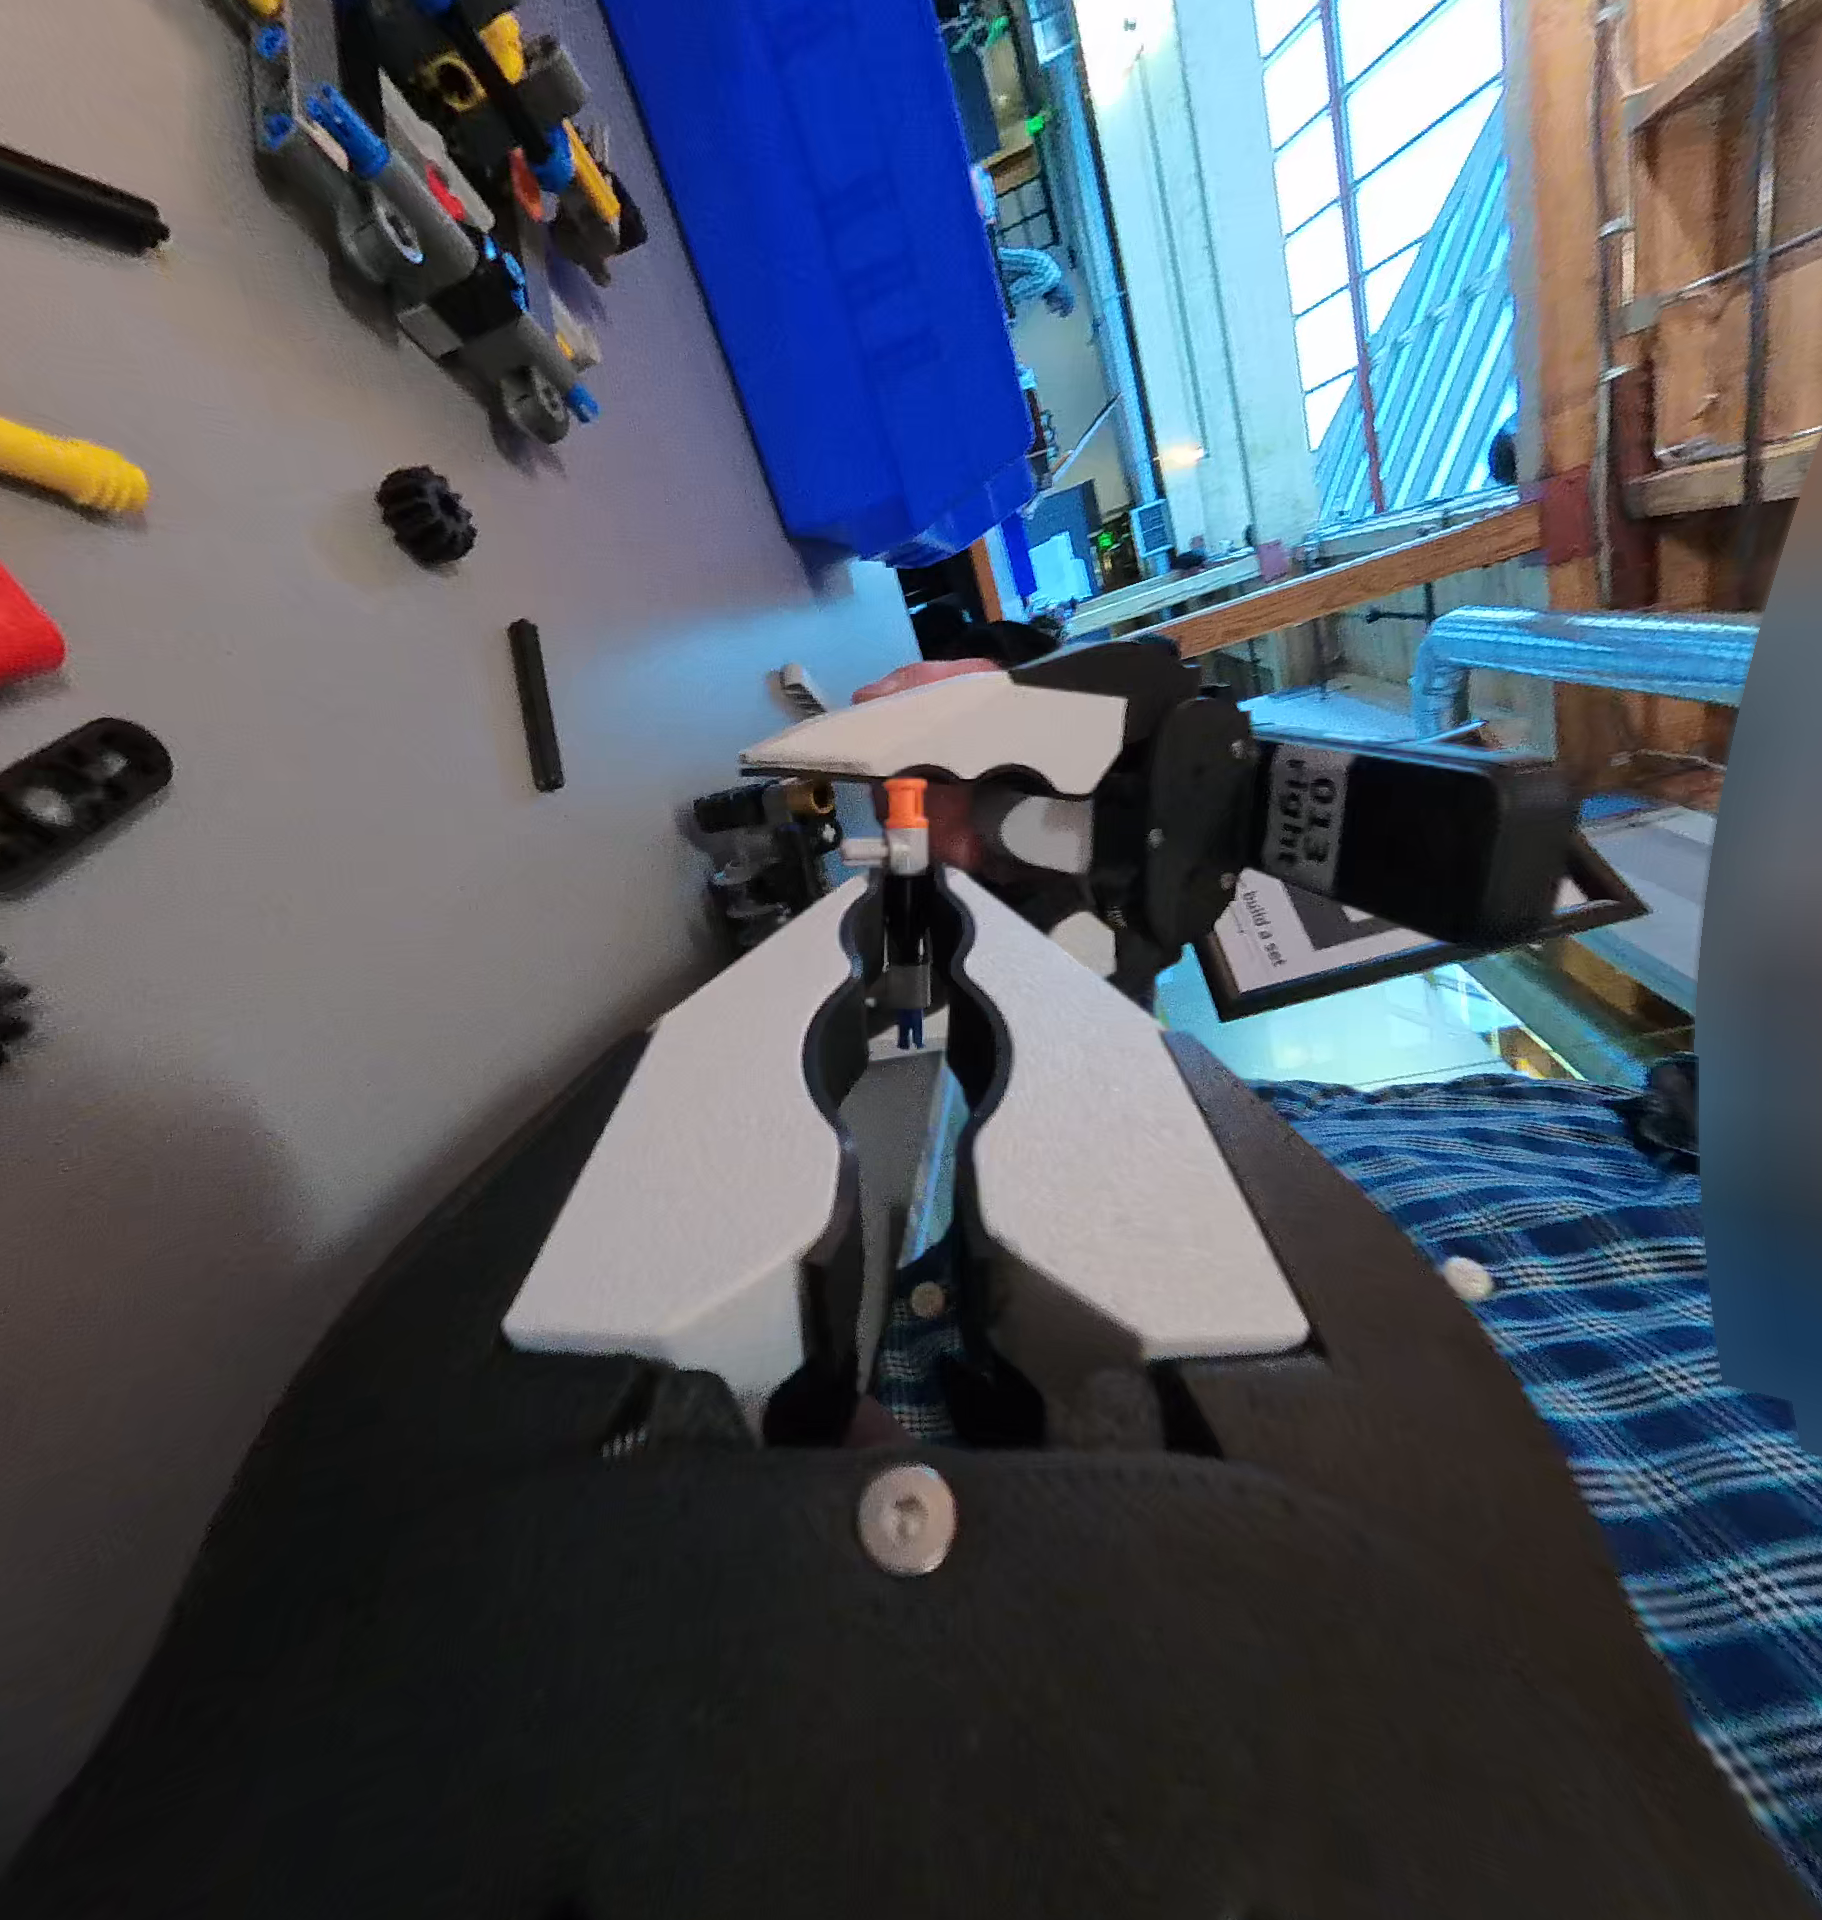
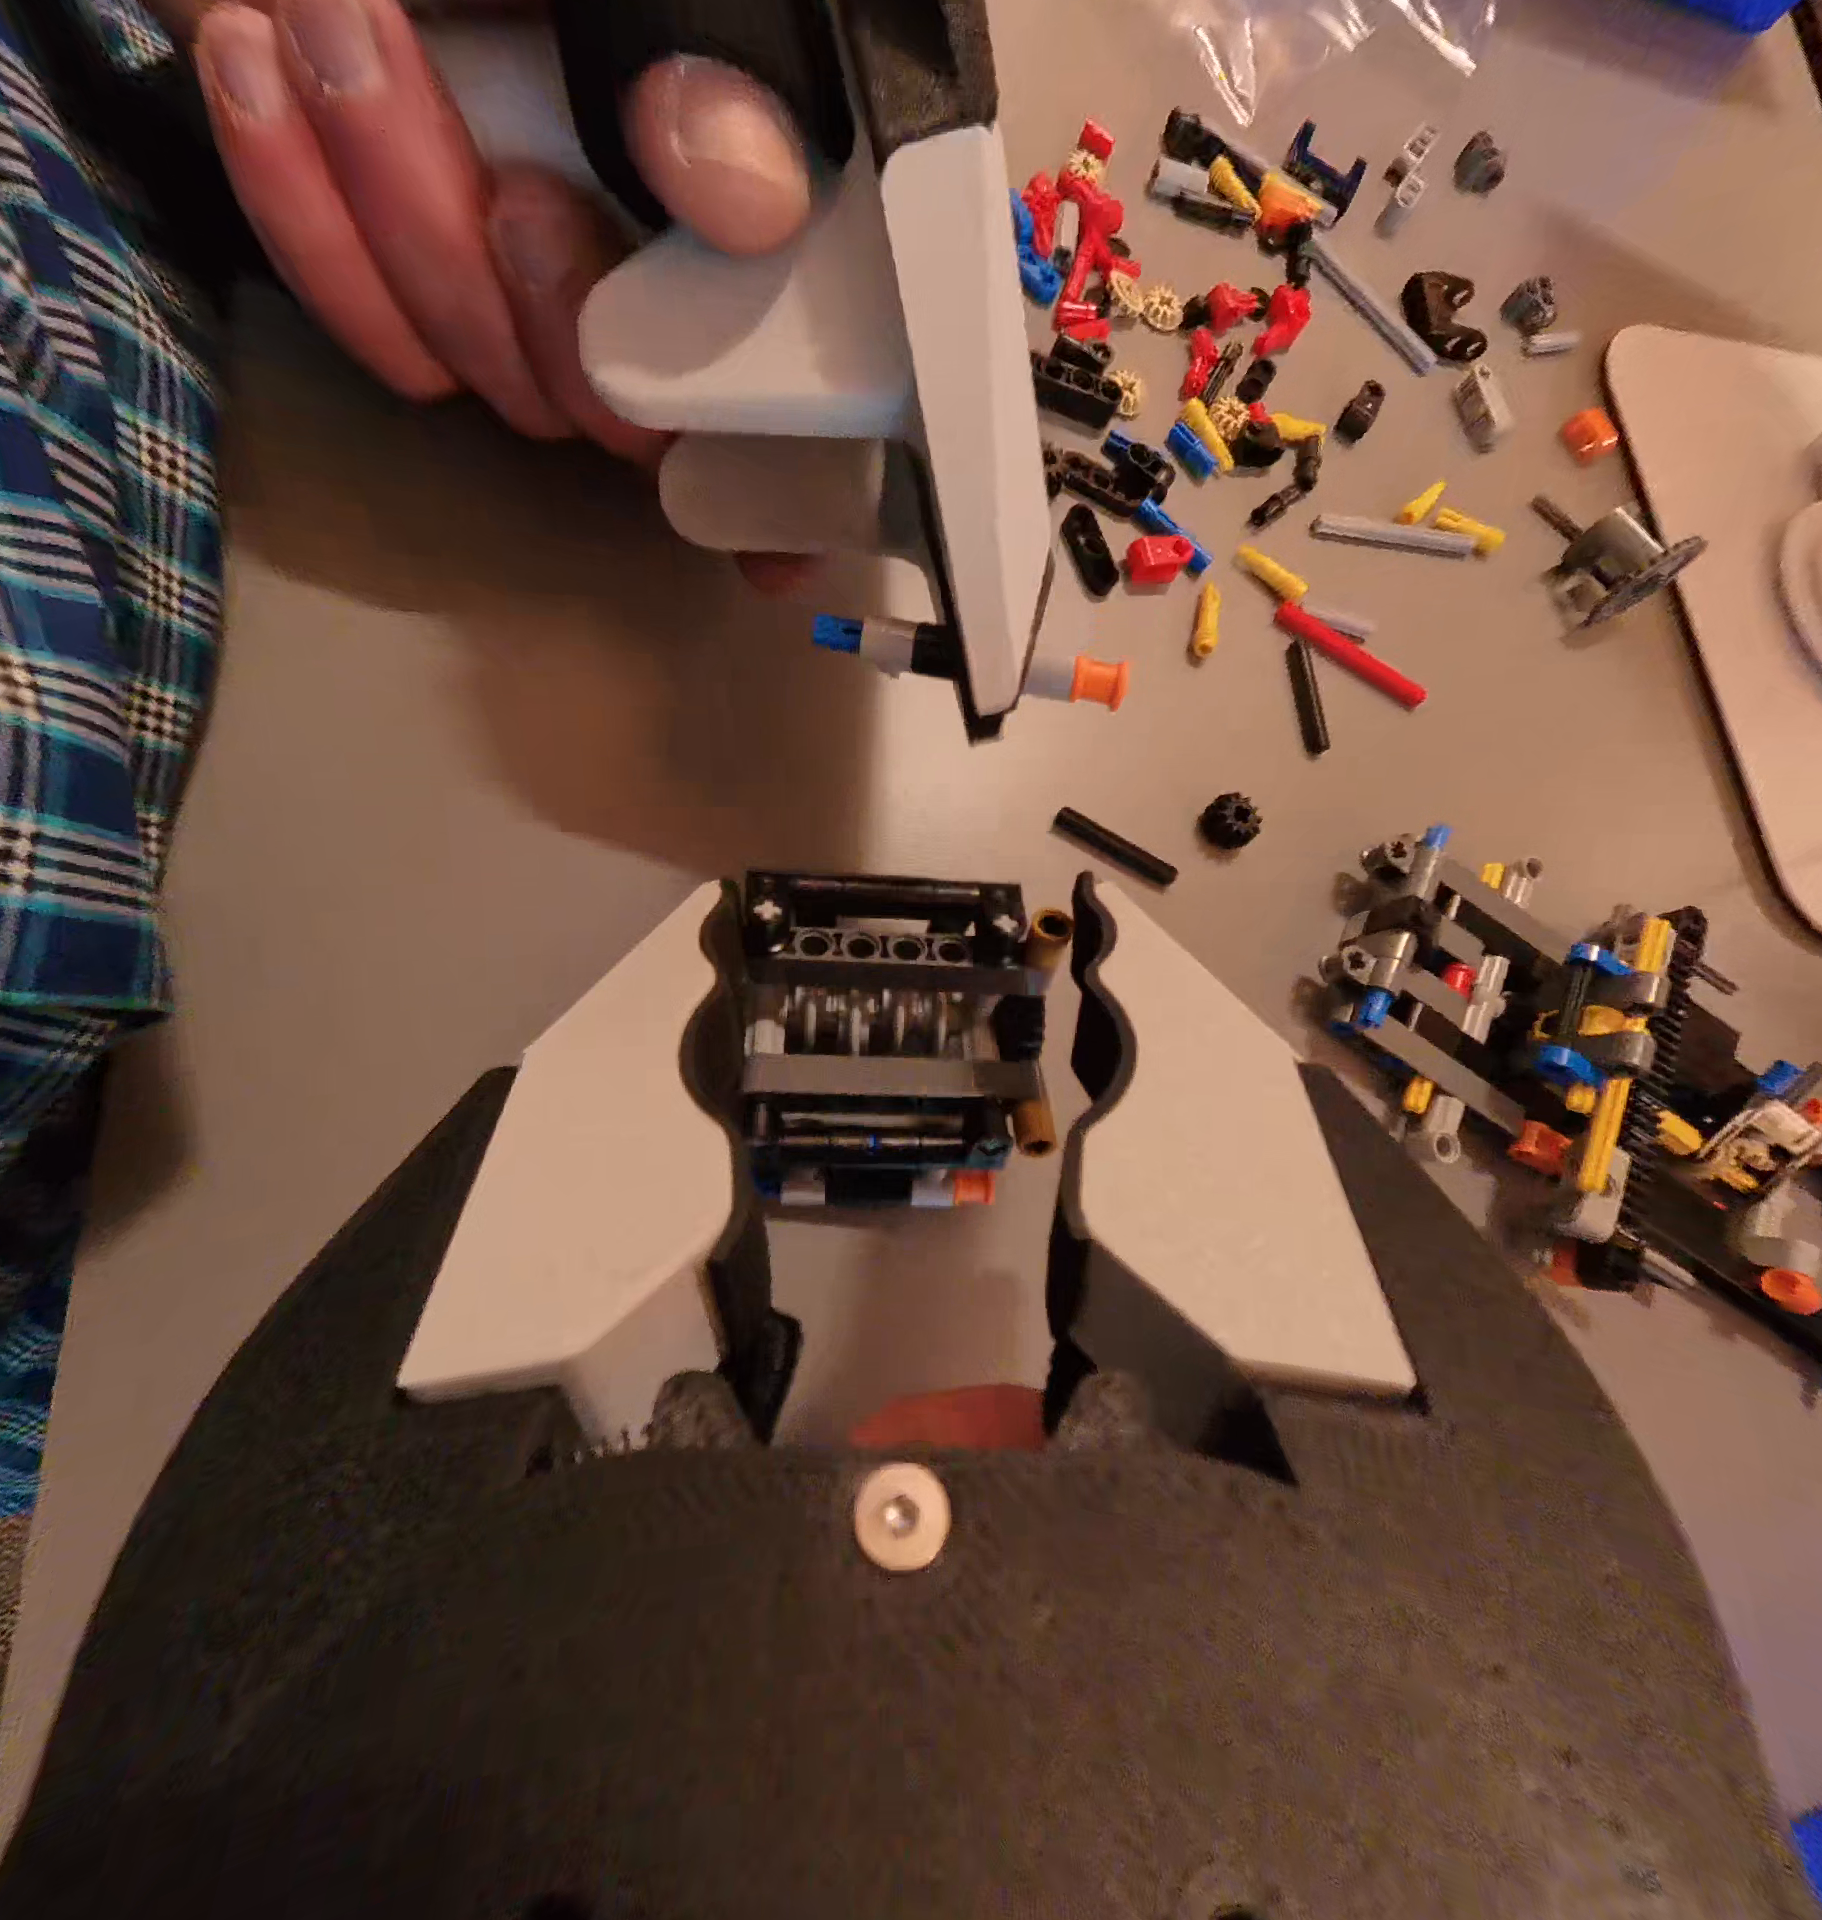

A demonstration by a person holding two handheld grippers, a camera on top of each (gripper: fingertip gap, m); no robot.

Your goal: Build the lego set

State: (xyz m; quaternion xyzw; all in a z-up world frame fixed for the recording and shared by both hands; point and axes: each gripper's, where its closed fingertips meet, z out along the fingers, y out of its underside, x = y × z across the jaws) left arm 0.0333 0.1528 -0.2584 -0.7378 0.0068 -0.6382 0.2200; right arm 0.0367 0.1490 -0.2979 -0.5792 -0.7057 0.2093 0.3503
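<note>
A: Left wrist view first. Our left gripper (image 1: 902,914) is nearly closed on a thin rod assembly (image 1: 905,894): black shaft between the fingers, an orange bush at the far end, a blue pin at the near end. Just beyond the rod assembly we see our right gripper (image 1: 891,784) coming in from the right, and the gearbox module (image 1: 772,842) shows dark just left of the orange tip.

B: Agreed. Well left of the rod assembly a black axle (image 1: 535,704) and a small black gear (image 1: 426,515) lie on the surface (image 1: 294,831).

A: Right wrist view now. Our right gripper (image 2: 891,1039) stands half open around the gearbox module (image 2: 891,1049). Its left side sits against the left finger; on the right we see a gap, so we cannot tell whether the grip is firm.

B: Above the gearbox module our left gripper (image 2: 985,665) holds the rod assembly (image 2: 1089,677) crosswise. Right of the module sits the chassis build (image 2: 1572,1060), with the loose parts pile (image 2: 1219,395) beyond.

A: We judge the rod light, stiff and slick, likely to swivel between the pads; best held mid-shaft. The module's press-fit beams could pop apart, so we should squeeze its solid side frames
</note>
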